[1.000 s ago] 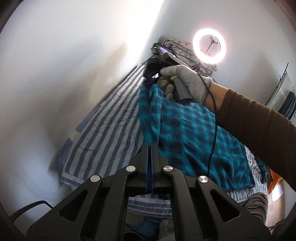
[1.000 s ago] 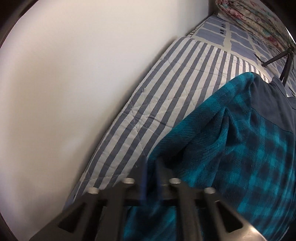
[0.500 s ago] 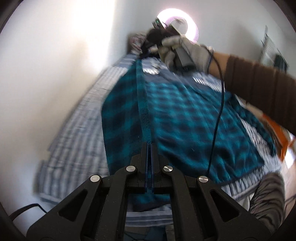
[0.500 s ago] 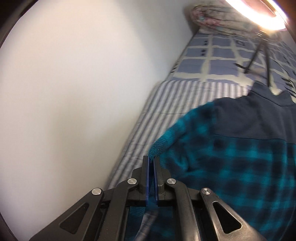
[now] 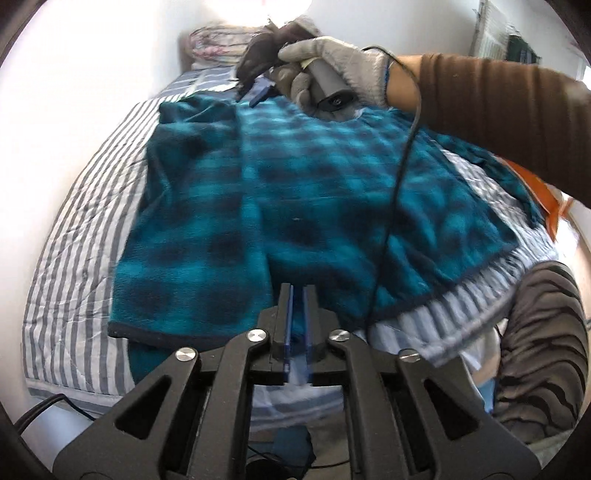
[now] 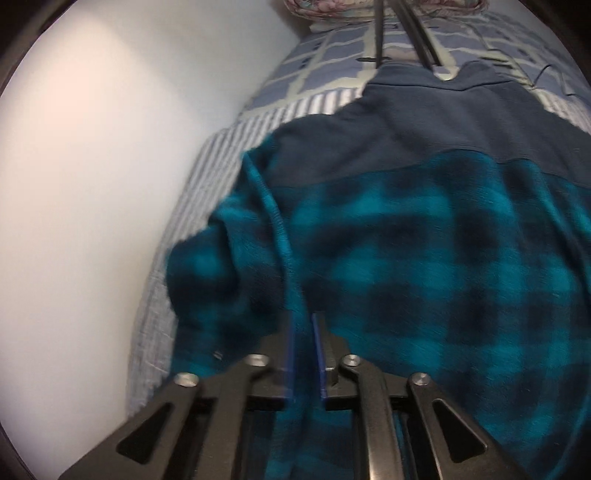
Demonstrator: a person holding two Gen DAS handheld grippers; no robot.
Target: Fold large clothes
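A teal and black plaid fleece top [image 5: 280,192] lies spread on the striped bed [image 5: 74,236], its left side folded over onto the body. My left gripper [image 5: 297,293] hangs over the hem. Its jaws are opening, with a narrow gap between the blue pads and no cloth pressed in it. My right gripper [image 5: 258,90], held by a gloved hand [image 5: 332,62], is at the shoulder end. In the right wrist view my right gripper [image 6: 303,321] is opening too; the folded edge [image 6: 275,221] runs down toward the gap, loose. The navy yoke [image 6: 424,129] lies beyond.
A white wall [image 6: 92,184] runs along the bed's left side. A floral pillow [image 5: 214,40] and tripod legs [image 6: 413,33] are at the head end. A black cable [image 5: 399,177] hangs across the top. A striped trouser leg [image 5: 543,350] stands at the right.
Both grippers carried the held left edge across and down onto the top's body. Their jaws, shut on the cloth before, now stand parted and the fold lies flat.
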